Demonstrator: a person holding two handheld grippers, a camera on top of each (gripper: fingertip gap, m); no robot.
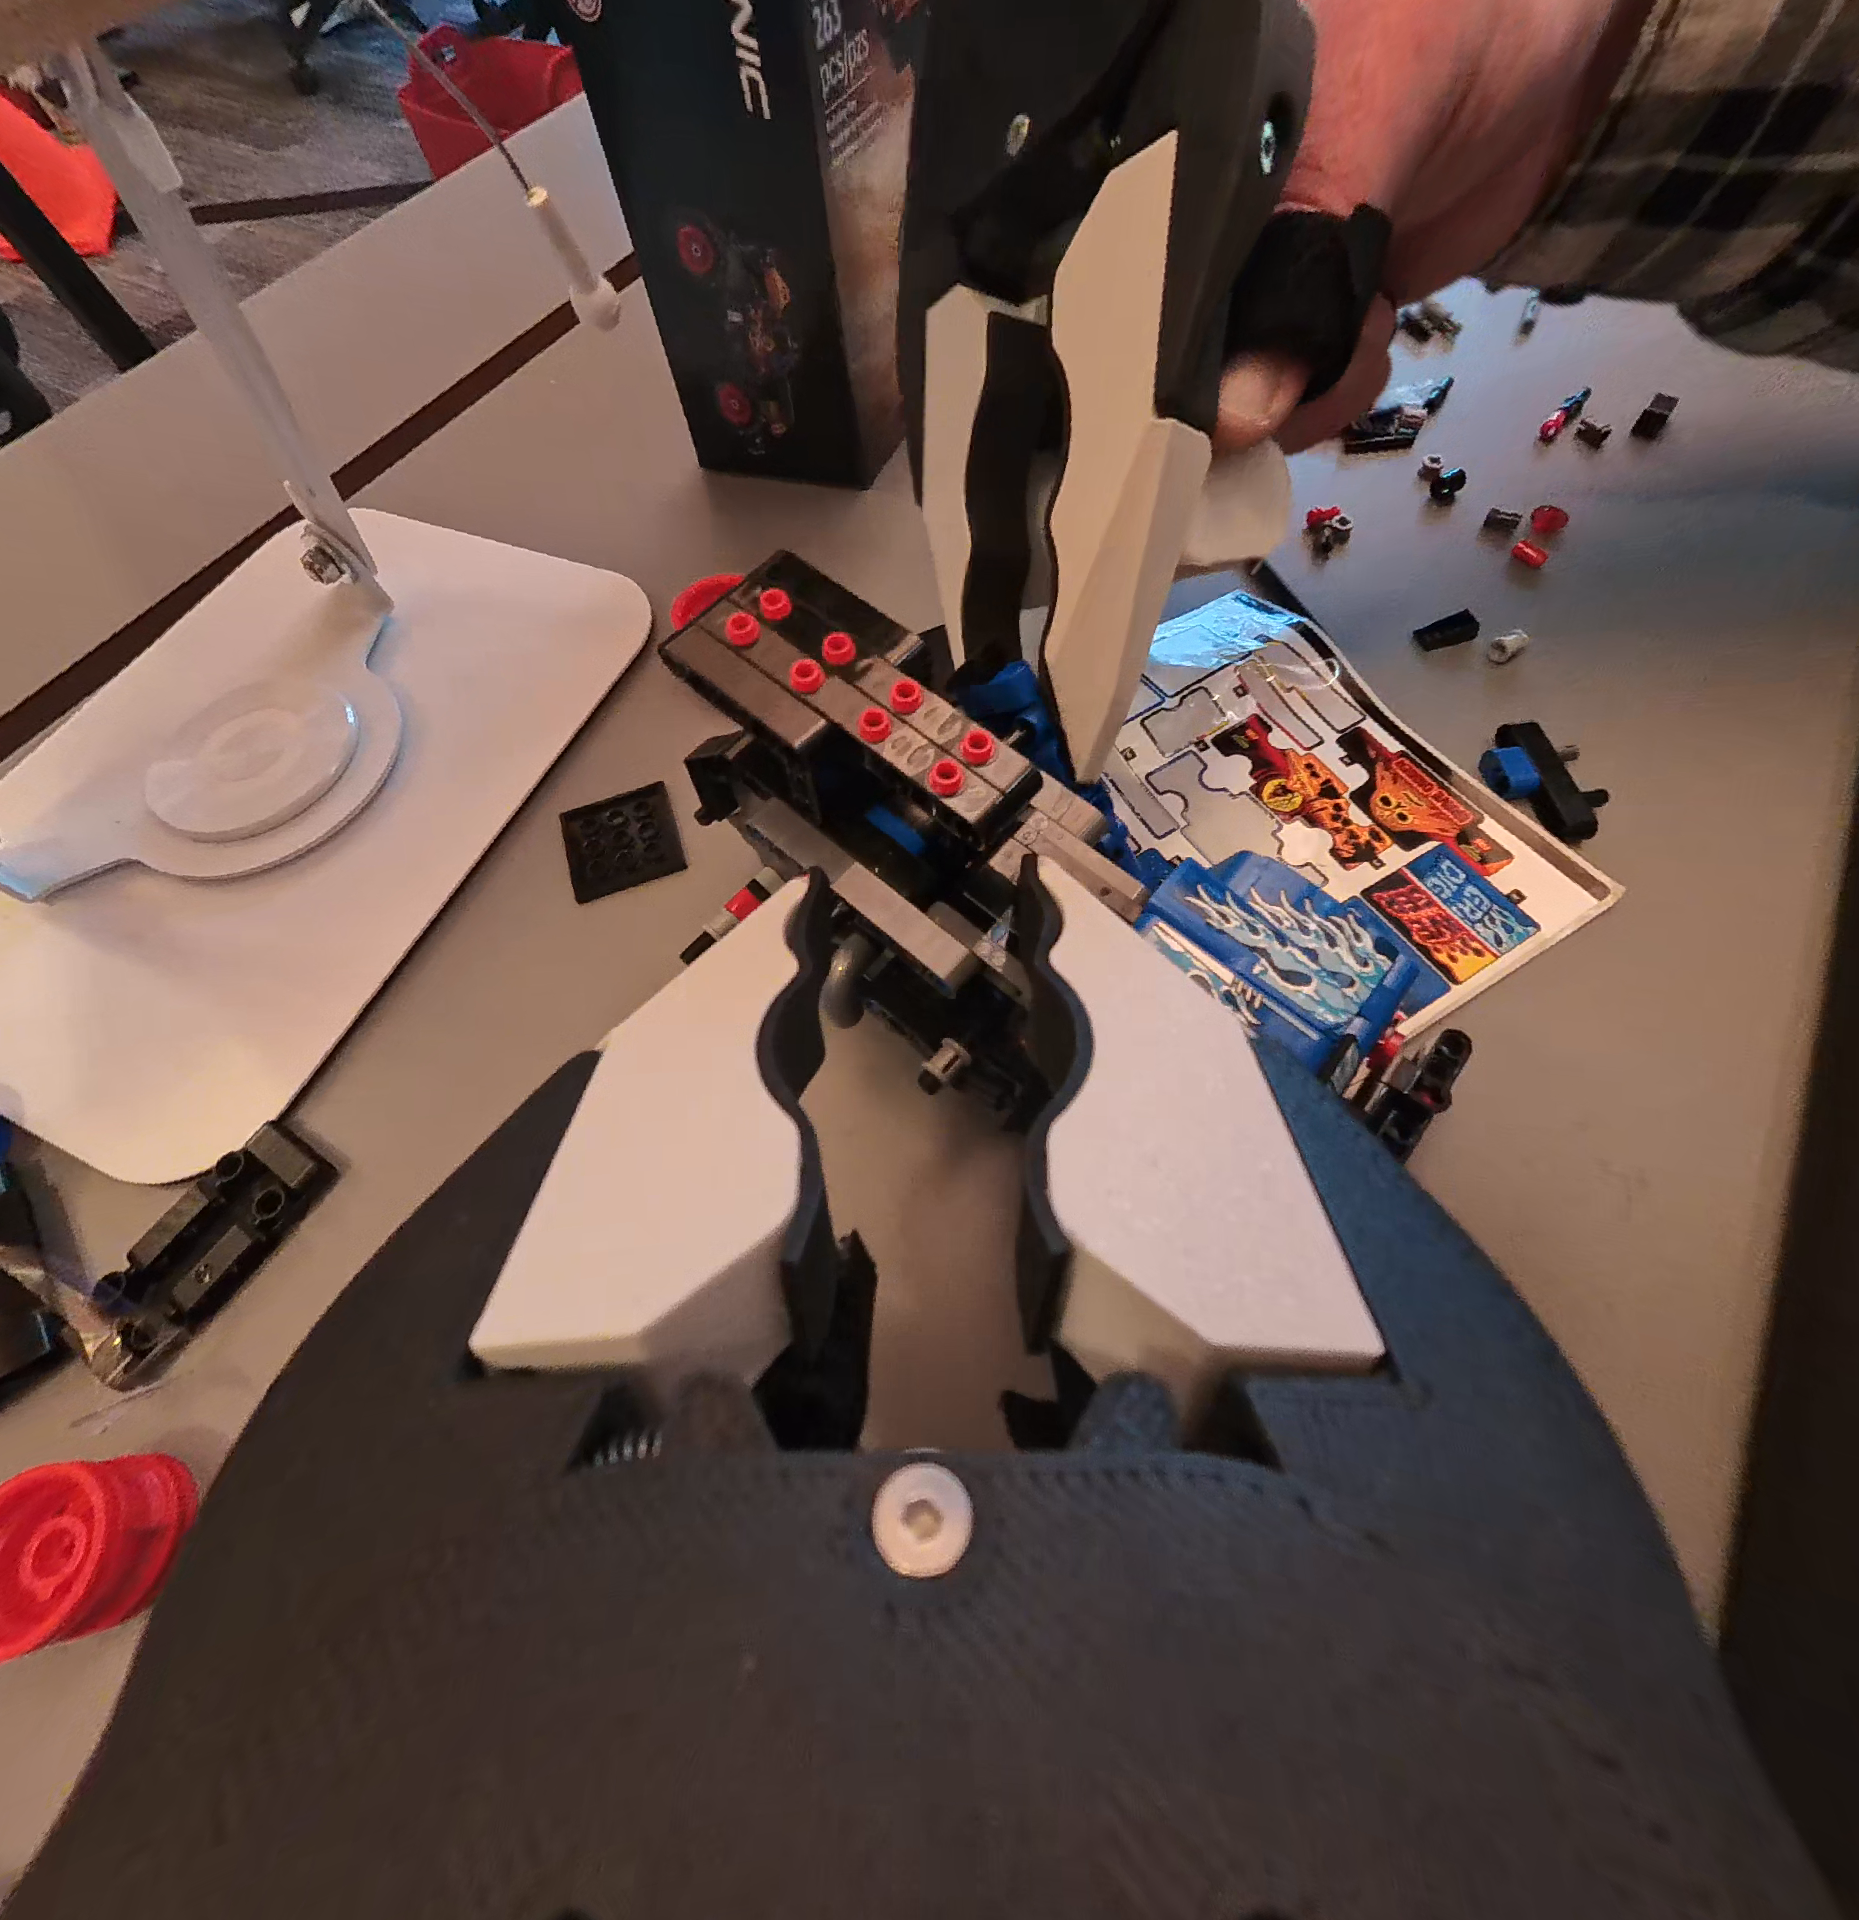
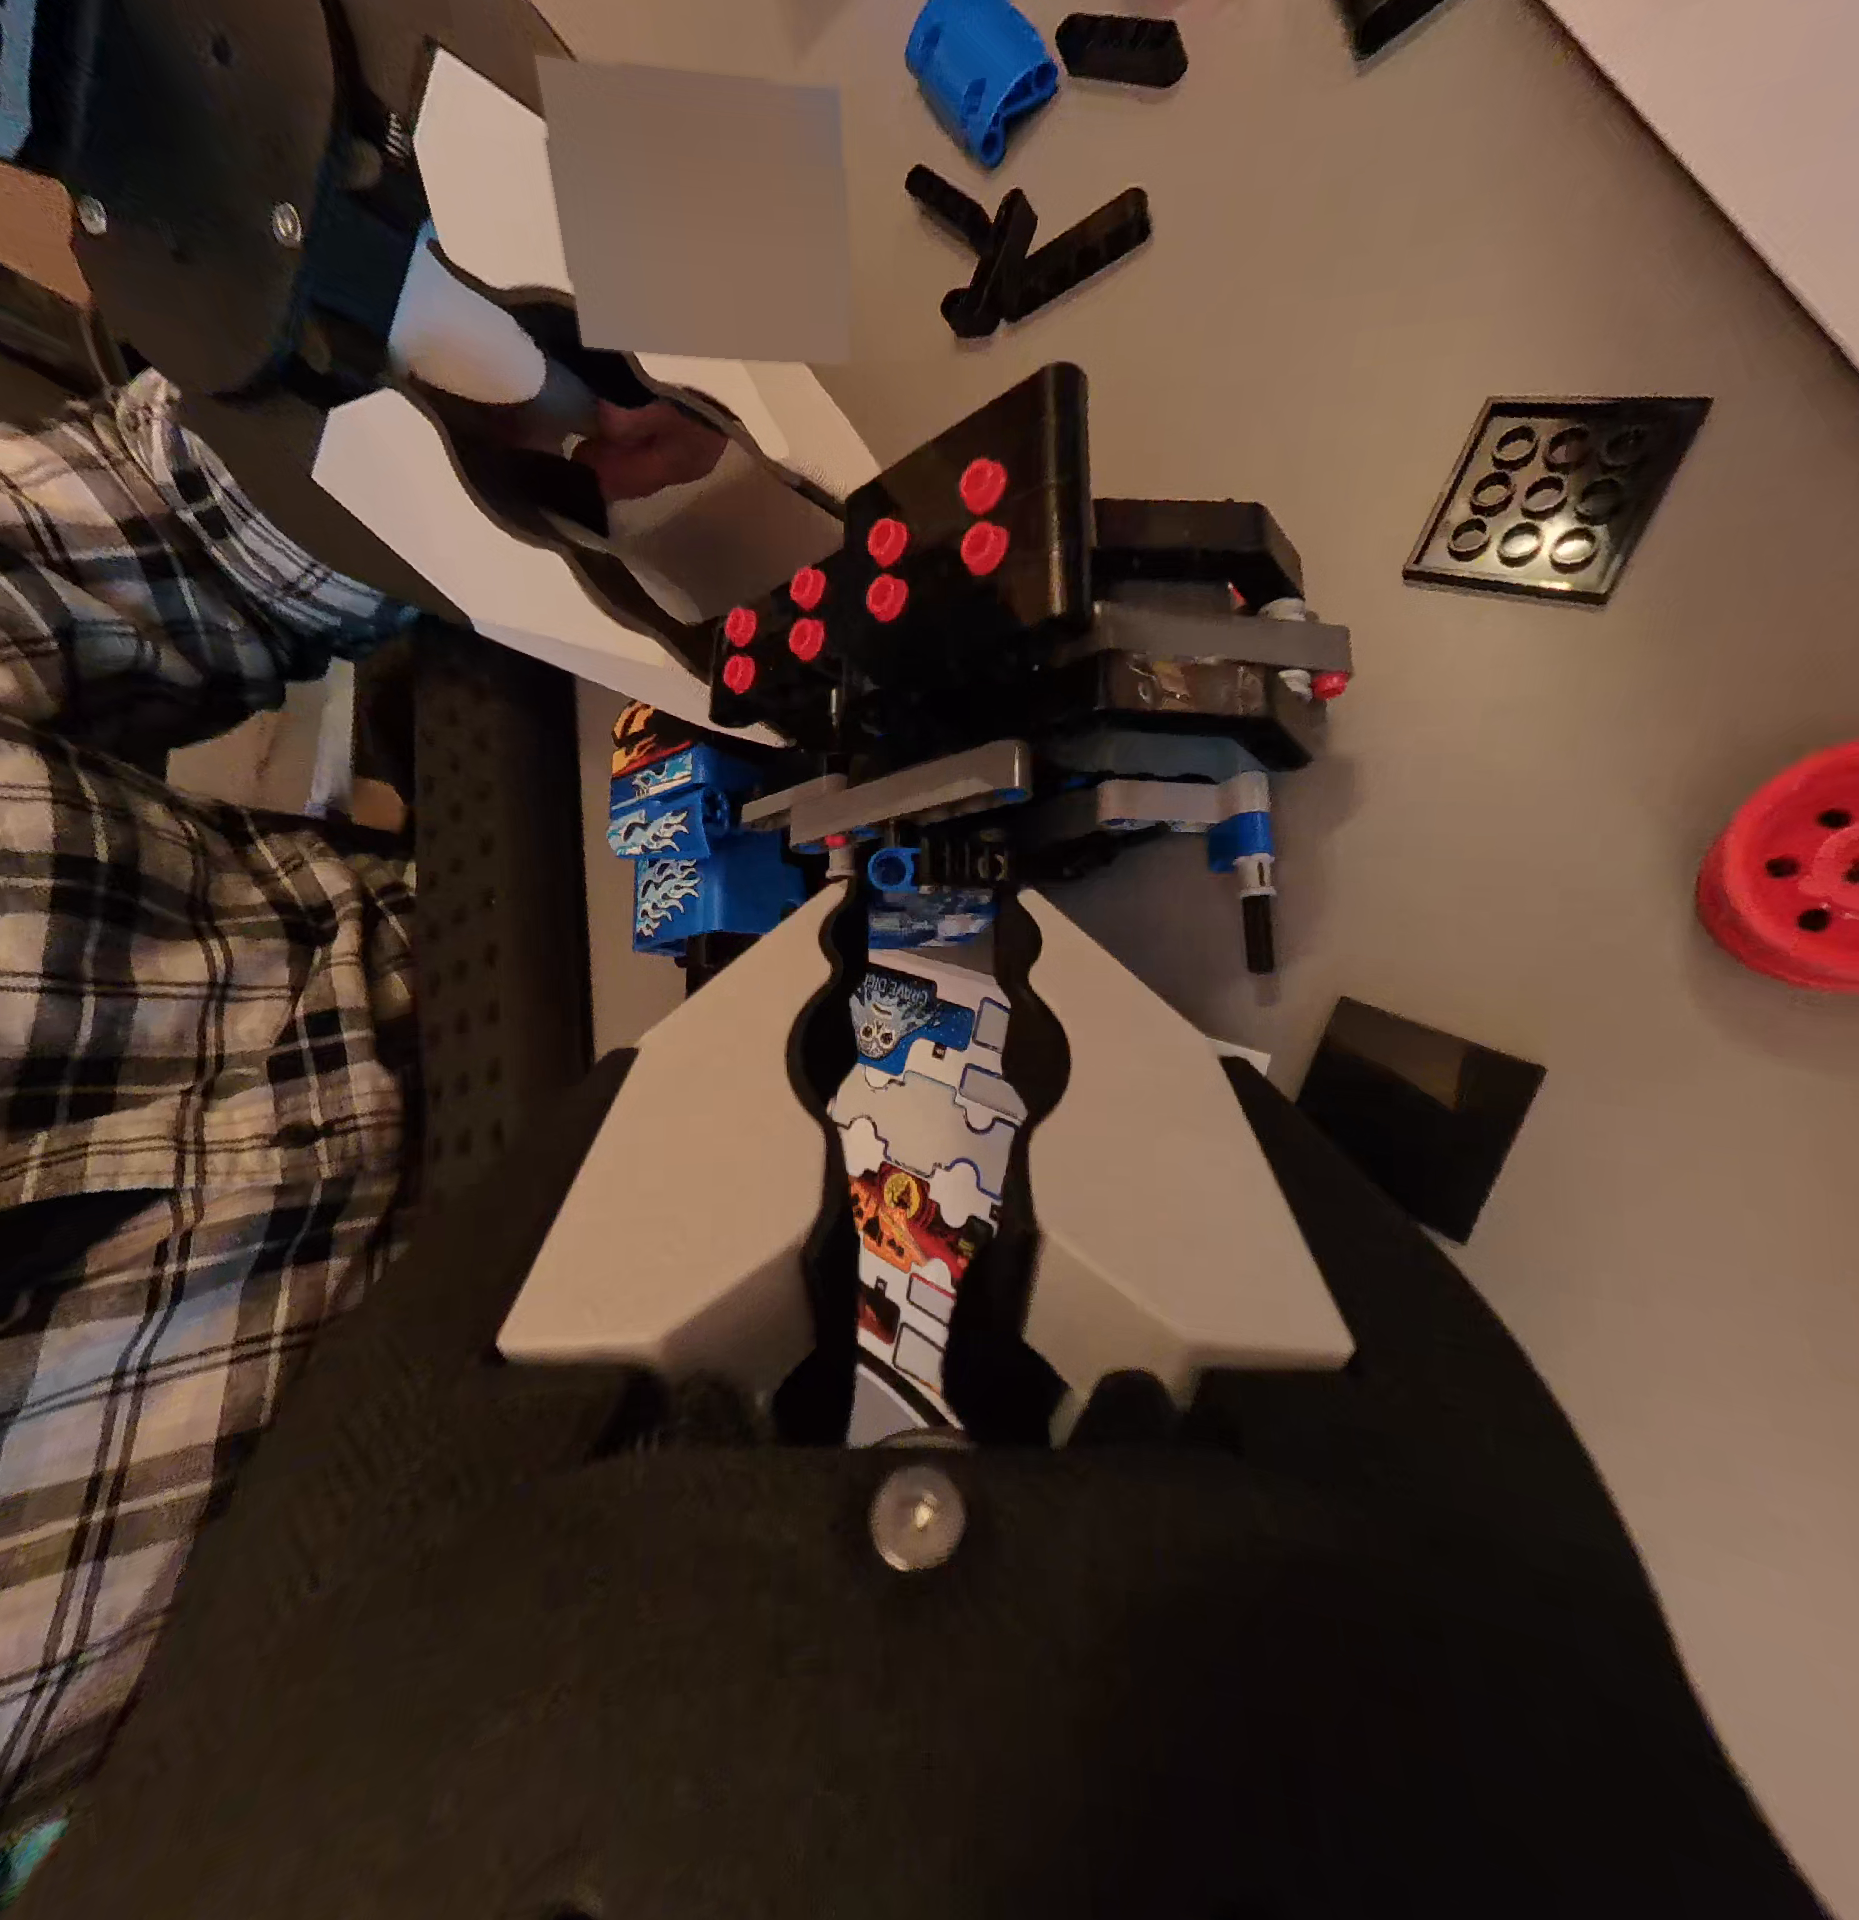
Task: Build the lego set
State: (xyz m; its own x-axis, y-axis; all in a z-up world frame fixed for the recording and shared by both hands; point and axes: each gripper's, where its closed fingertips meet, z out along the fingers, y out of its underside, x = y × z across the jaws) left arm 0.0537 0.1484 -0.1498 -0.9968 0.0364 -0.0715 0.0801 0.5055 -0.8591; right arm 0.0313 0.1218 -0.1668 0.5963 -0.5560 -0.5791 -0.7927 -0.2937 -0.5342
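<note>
On the grey table (image 1: pixel 509 499), beside the sticker sheet (image 1: pixel 1361 790), your half-built car (image 1: pixel 863 748) sits, black with red studs and blue flame pieces. Your left gripper (image 1: pixel 925 914) pinches its grey end. Your right gripper (image 2: pixel 920 883) looks nearly closed on the blue side. Hold both steady and push gently.

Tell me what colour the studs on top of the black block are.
Red studs on the black block; the left wrist view shows them best.

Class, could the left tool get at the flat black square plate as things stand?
Probably not straight away. The left tool is clamped on the model, so it must let go first. The black plate itself lies flat and bare on the table, just left of the model.
</note>
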